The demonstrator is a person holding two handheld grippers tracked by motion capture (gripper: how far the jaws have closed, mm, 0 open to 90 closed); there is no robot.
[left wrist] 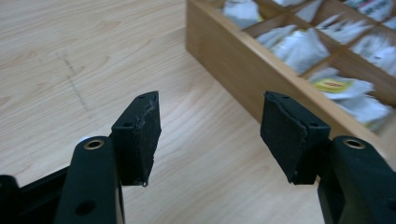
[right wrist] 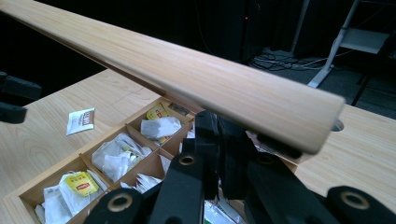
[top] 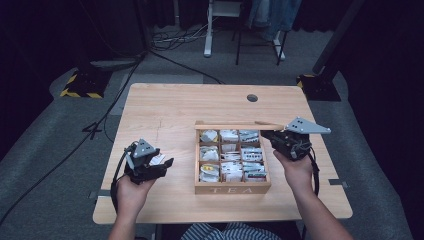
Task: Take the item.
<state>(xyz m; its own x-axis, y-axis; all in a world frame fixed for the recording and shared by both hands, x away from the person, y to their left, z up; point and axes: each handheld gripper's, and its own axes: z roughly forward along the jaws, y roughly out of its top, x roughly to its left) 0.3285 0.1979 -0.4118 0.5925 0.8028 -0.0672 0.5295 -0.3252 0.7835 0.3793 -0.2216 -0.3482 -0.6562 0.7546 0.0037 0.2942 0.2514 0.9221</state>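
Tea box [top: 232,188], wooden, lid [top: 239,126] raised; mid-table [top: 165,105], slightly right of centre.

Box: nine compartments of paper tea bags [top: 231,156], "TEA" on the near wall. Judged rigid and moderately light; smooth wood may slip between flat pads. The hinged lid looks thin and stiff, best taken at its free front edge near a corner. The bags are soft, light and easily torn, best pinched at a flat edge. One loose bag [right wrist: 81,121] lies on the table left of the box.
Right gripper [top: 278,135]: jaws closed on the lid's right end, holding it up over the back row.
Left gripper [left wrist: 211,135]: jaws wide apart, empty, held over bare table just left of the box, touching nothing.
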